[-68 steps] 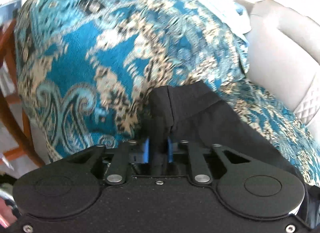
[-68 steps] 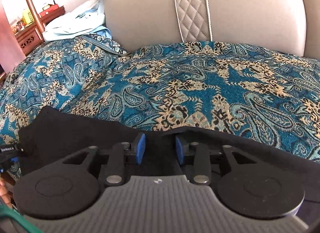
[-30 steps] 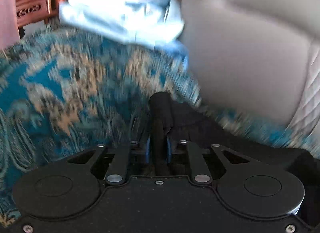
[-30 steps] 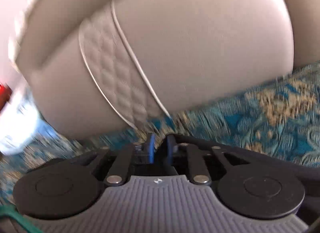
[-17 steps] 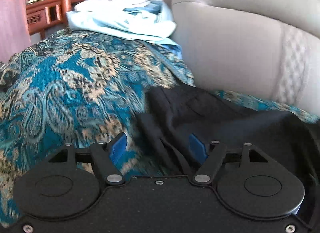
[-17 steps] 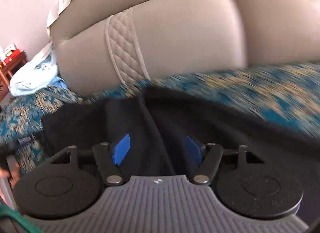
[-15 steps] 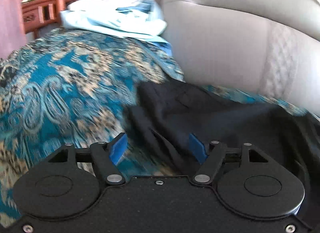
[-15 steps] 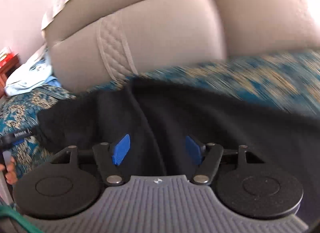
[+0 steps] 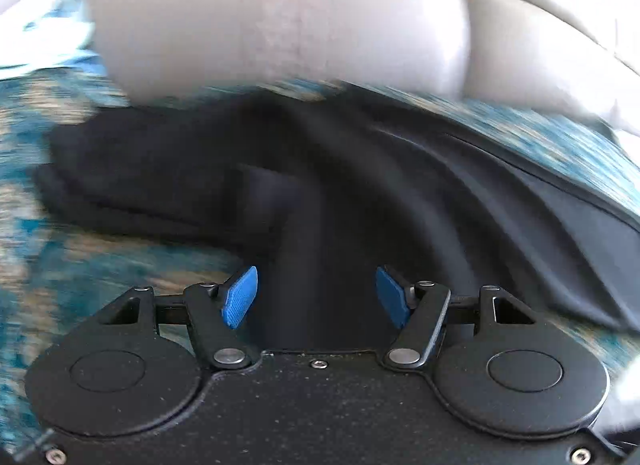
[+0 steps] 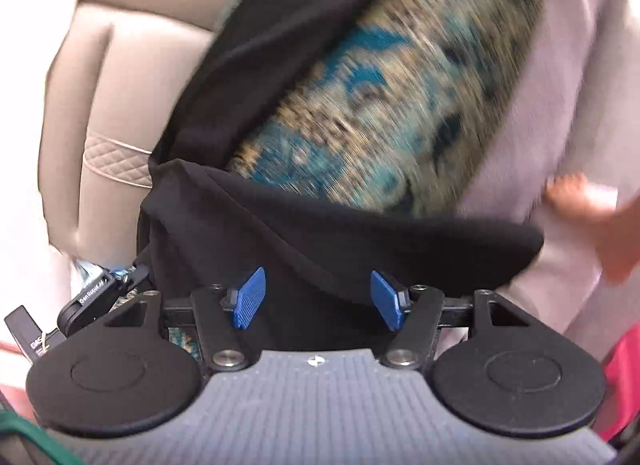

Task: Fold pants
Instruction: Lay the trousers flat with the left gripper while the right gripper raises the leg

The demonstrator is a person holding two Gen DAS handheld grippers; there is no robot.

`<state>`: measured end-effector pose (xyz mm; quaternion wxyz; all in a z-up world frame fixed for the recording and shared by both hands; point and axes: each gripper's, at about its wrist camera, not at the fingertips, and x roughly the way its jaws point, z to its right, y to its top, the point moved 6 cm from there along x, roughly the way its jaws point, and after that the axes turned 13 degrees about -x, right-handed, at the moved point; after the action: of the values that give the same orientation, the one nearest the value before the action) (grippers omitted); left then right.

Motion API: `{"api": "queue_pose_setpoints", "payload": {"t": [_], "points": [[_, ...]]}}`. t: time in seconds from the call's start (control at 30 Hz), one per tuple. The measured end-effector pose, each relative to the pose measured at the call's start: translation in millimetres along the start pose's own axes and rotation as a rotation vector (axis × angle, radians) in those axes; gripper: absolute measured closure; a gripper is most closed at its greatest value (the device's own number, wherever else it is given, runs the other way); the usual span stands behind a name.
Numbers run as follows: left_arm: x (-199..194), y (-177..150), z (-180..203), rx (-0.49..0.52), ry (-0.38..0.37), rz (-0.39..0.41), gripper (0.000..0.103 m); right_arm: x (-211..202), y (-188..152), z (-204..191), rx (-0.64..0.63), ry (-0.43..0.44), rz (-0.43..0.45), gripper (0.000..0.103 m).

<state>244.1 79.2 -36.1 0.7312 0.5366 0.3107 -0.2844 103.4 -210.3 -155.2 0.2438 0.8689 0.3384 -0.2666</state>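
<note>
The black pants (image 9: 328, 193) lie folded over on the teal paisley sofa cover (image 9: 92, 265), with ridges running to the right. My left gripper (image 9: 316, 297) is open just above the near edge of the pants, its blue pads apart and holding nothing. In the right wrist view the pants (image 10: 320, 241) lie in front of my right gripper (image 10: 316, 299), which is open and empty, with the view turned sideways. The left gripper's body (image 10: 80, 305) shows at the lower left of that view.
The beige leather sofa back (image 9: 280, 25) rises right behind the pants. It also shows in the right wrist view (image 10: 120, 65). A pale floor (image 10: 568, 105) and a bare foot (image 10: 572, 193) lie at the right of that view. Both views are blurred.
Both grippers carried the pants edge toward the sofa back, opened and let go. Since then the left has swung right over the pants and the right view has rolled sideways.
</note>
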Motion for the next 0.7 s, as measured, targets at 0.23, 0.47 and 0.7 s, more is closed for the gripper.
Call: {"api": "queue_pose_setpoints", "payload": {"t": [0.23, 0.47, 0.7], "points": [[20.5, -49.7, 103.2, 0.099, -0.090, -0.130, 0.034, 17.3, -20.3, 28.8, 0.279, 0.064, -0.015, 0.032], [36.1, -69.3, 136.8, 0.160, -0.004, -0.070, 0.082, 31.5, -23.9, 35.7, 0.390, 0.086, -0.016, 0.031], [18.2, -61.6, 146.0, 0.080, -0.070, -0.091, 0.101, 29.8, -25.6, 41.9, 0.446, 0.085, 0.035, 0.031]]}}
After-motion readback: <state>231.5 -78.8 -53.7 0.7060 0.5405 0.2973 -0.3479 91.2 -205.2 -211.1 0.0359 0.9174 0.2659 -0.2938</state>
